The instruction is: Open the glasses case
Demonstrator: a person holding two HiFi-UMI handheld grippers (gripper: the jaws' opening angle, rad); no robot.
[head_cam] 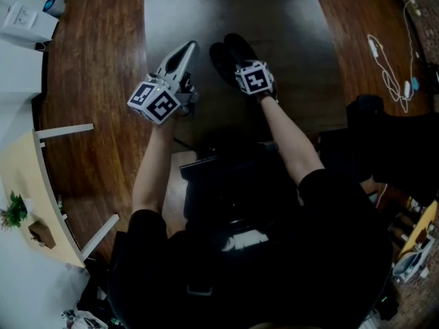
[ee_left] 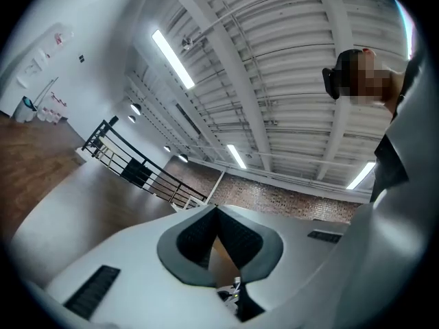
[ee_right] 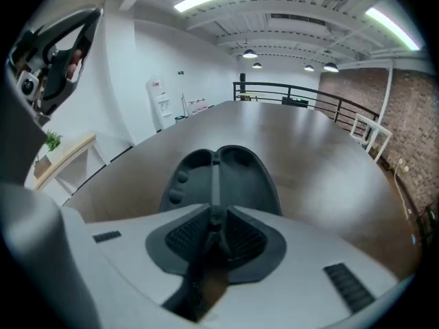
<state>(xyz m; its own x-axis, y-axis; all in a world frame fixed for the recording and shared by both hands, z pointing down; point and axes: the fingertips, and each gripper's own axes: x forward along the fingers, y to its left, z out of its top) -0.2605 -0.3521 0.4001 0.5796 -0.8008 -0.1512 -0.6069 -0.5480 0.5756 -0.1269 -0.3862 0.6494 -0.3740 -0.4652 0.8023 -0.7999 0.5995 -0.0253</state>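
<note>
The black glasses case lies spread open on the dark wooden surface, its two halves side by side with a ridge down the middle. My right gripper points down at the case's near edge, and its pads sit closed on the middle ridge. In the head view only its marker cube shows, just behind the case. My left gripper hovers to the left of the case, apart from it. Its jaws meet at the tips with nothing between them, aimed up at the ceiling.
A white cable lies at the far right of the surface. White boxes stand at the far left. A pale side table with a small plant is by my left. Black bags sit to my right.
</note>
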